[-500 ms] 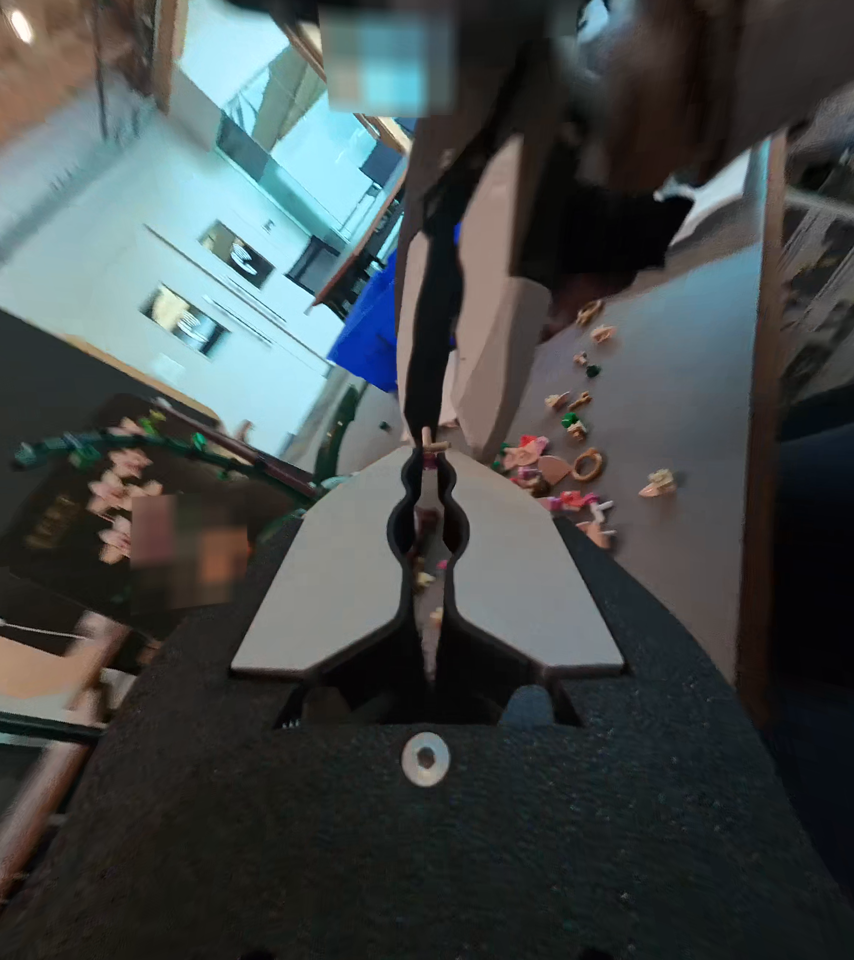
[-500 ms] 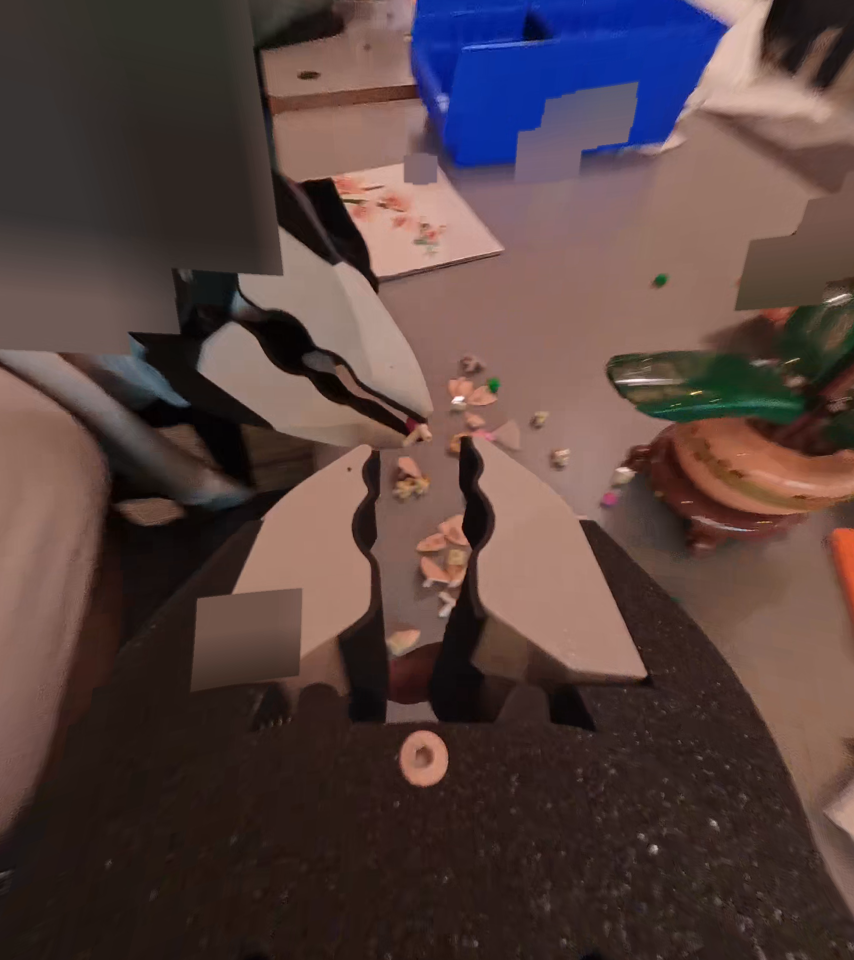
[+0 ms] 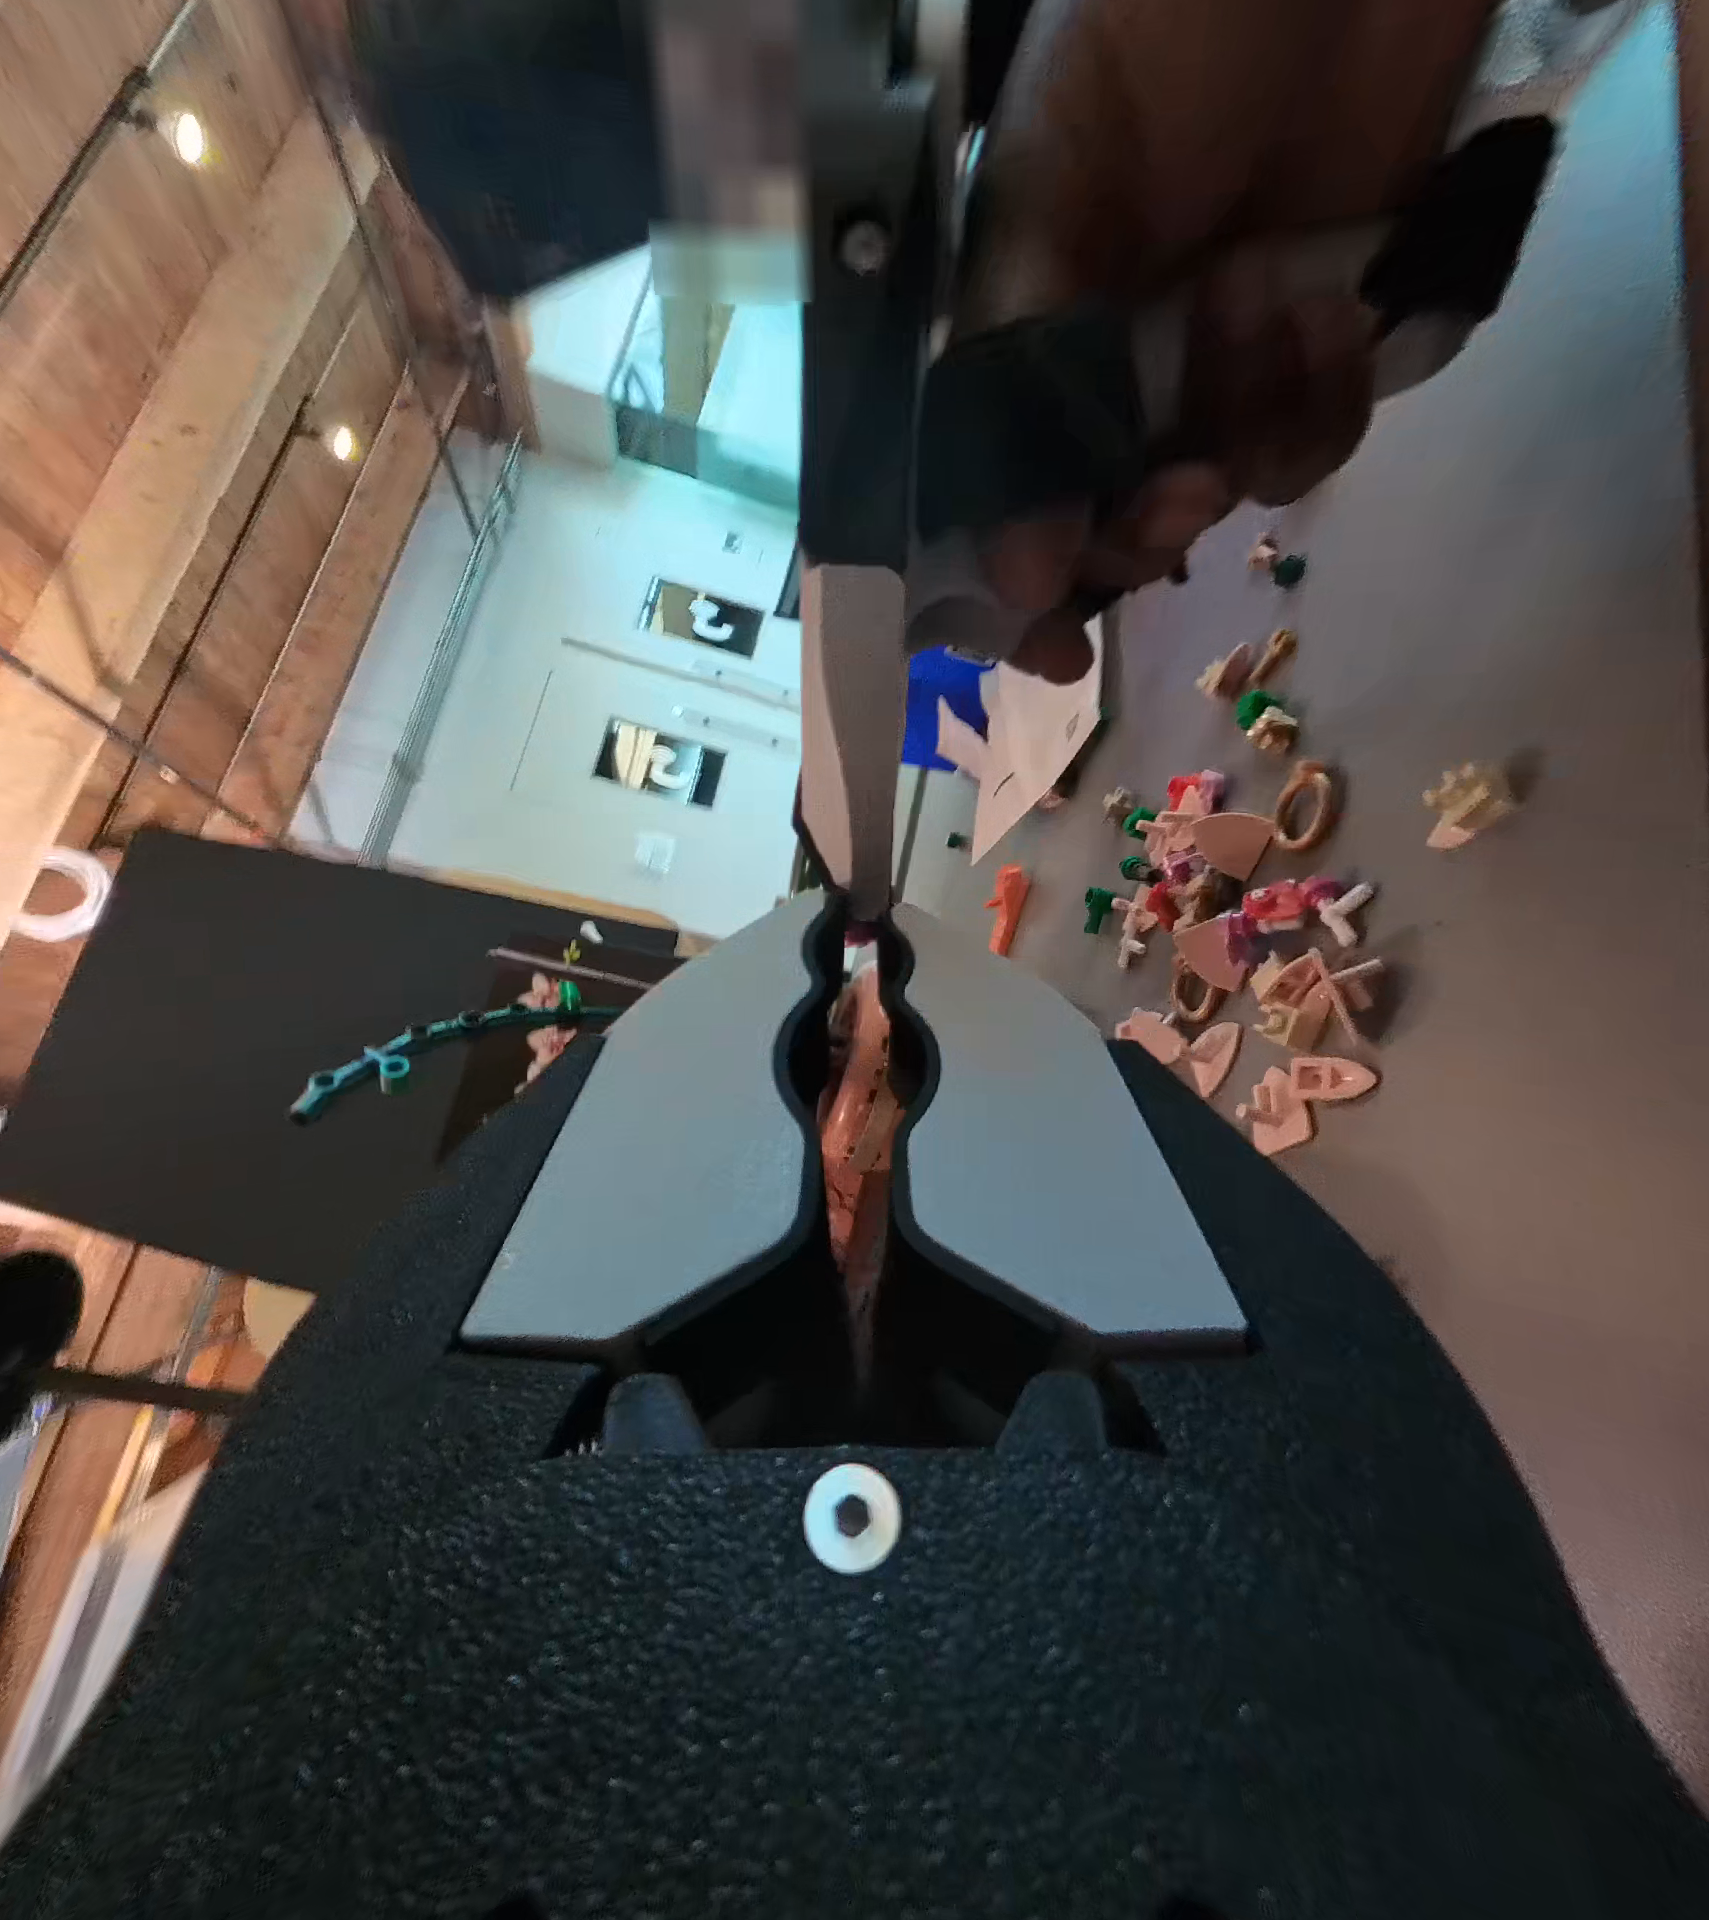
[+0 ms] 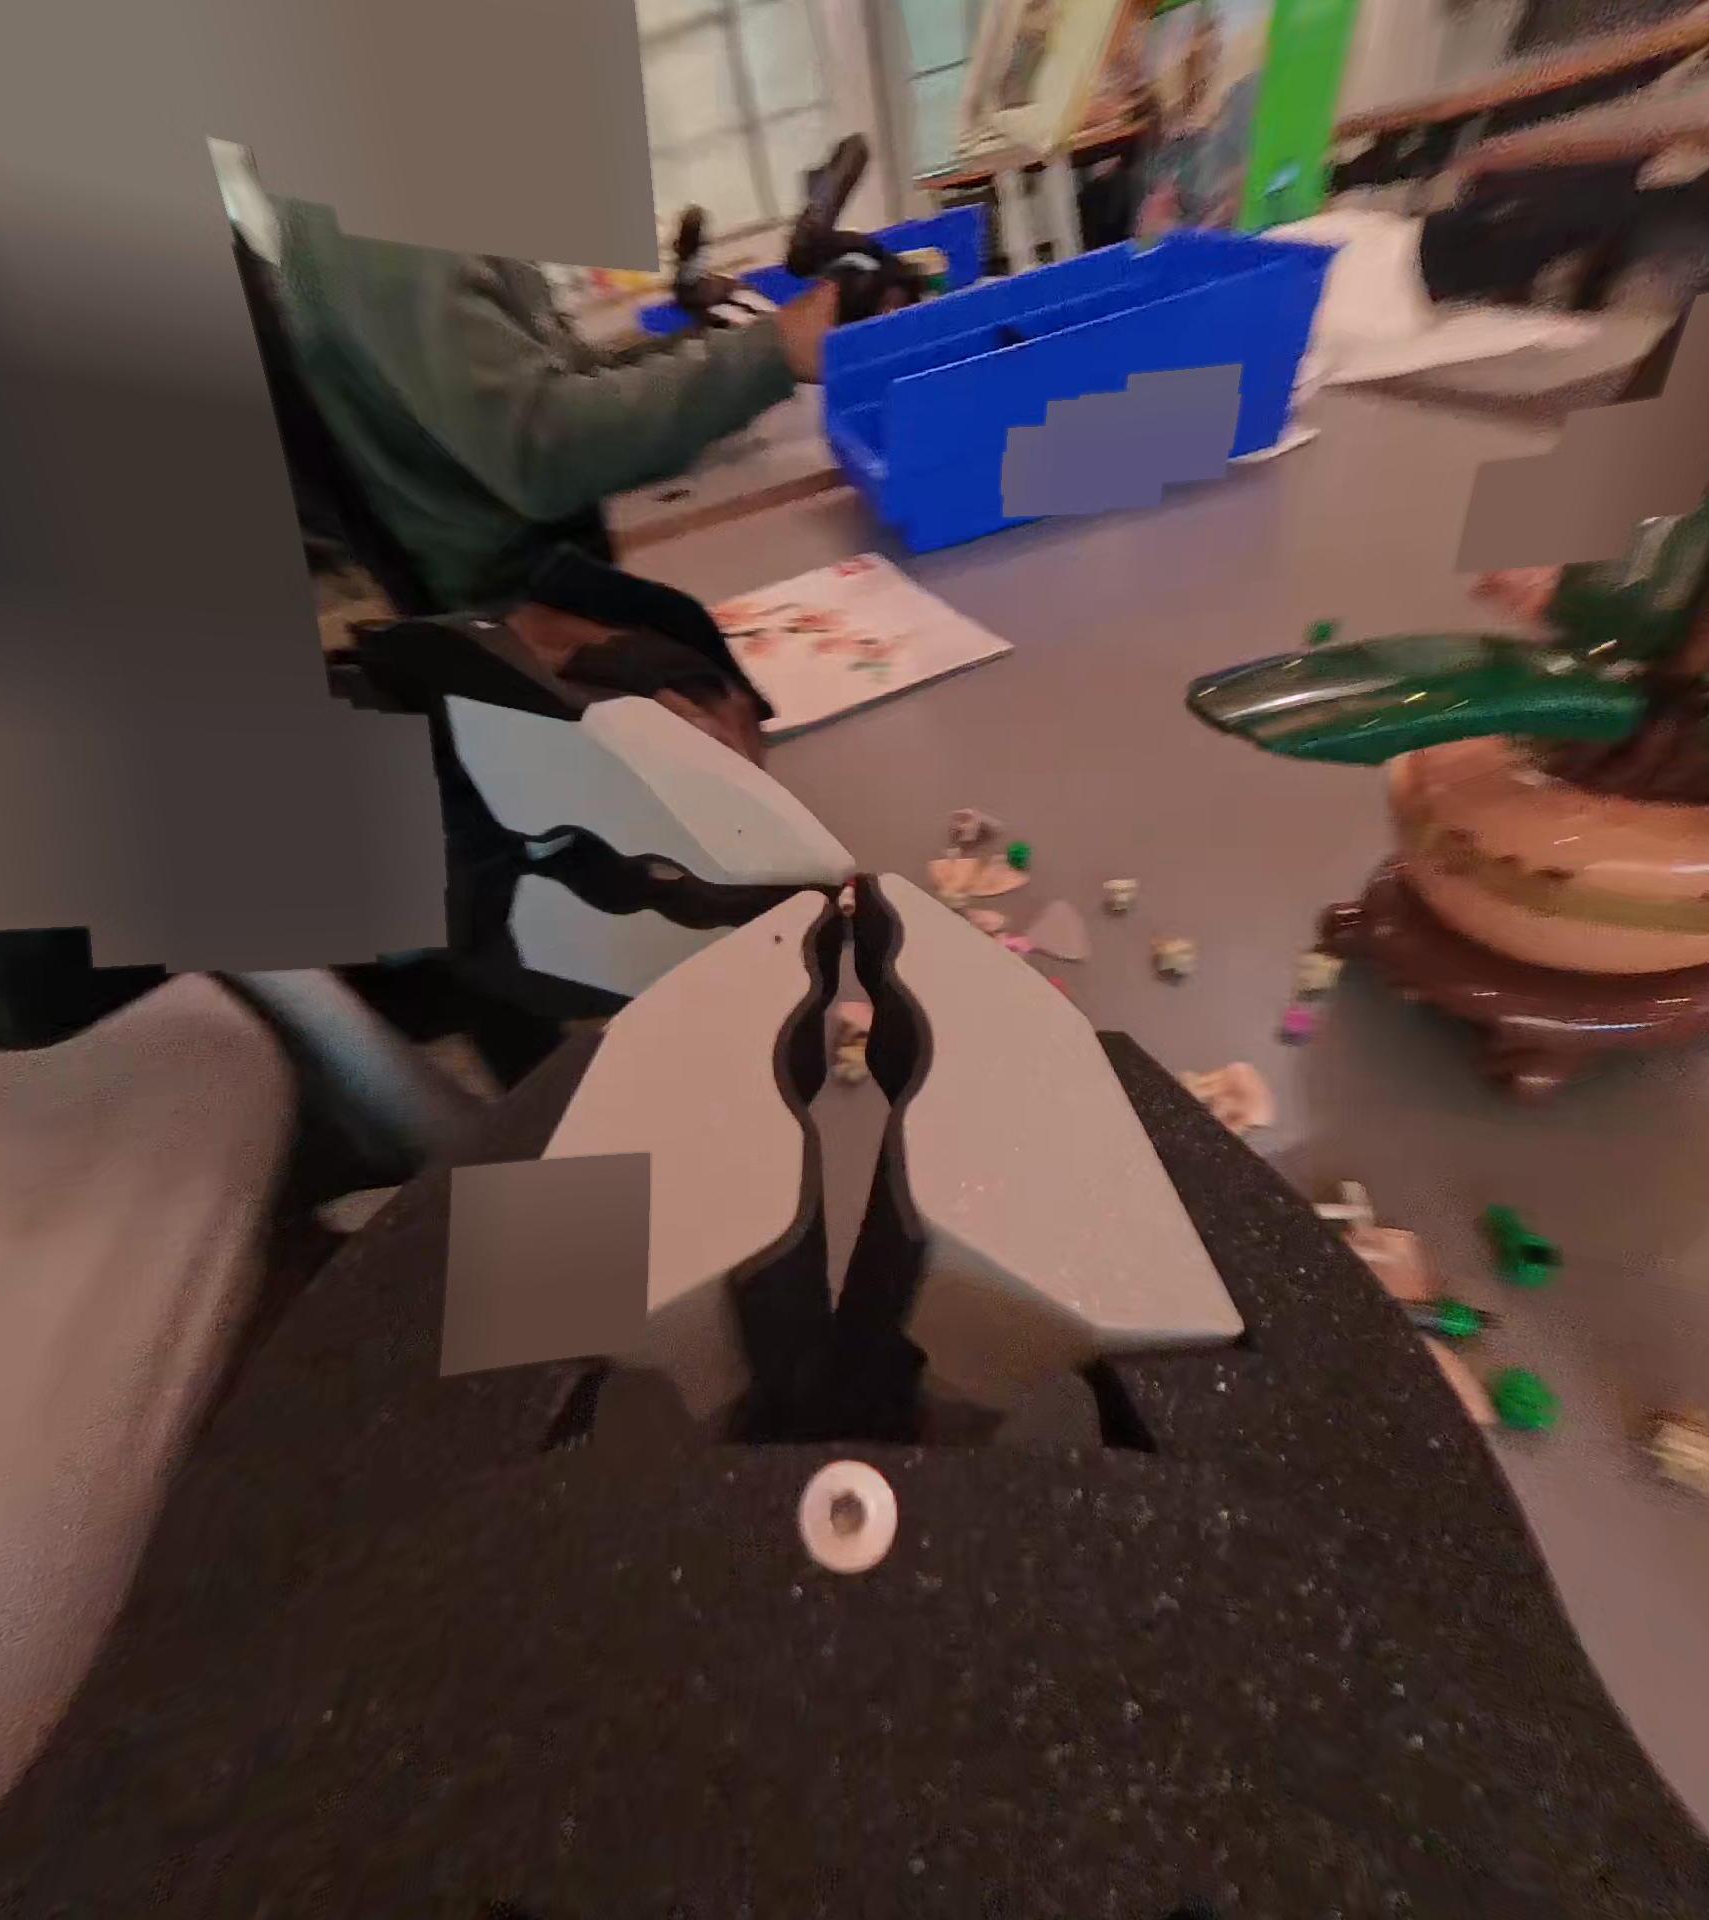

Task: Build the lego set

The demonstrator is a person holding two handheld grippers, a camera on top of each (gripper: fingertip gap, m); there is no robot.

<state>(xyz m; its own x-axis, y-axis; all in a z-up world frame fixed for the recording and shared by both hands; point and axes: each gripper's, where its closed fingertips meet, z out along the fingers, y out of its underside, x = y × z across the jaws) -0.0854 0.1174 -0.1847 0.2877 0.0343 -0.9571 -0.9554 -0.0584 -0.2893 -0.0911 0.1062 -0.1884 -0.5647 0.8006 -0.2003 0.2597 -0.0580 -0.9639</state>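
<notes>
Both grippers met tip to tip above the grey table [image 4: 1193,644].
Left gripper [image 3: 862,925] and right gripper [image 4: 855,902] were each pinched on a tiny pink-and-tan lego piece [image 4: 848,900]; too small to read its axis or heading.

A shared workshop: long grey desk [image 4: 1193,644], blue storage bin [image 4: 1068,353], another person [image 4: 476,384] working alongside, timber ceiling [image 3: 102,364] with spotlights.

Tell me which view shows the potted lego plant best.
Right wrist view: the potted lego plant stands on the grey table at right, its tan pot, brown base and green leaves visible though blurred. Left wrist view doesn't show the pot, only loose pieces.
</notes>
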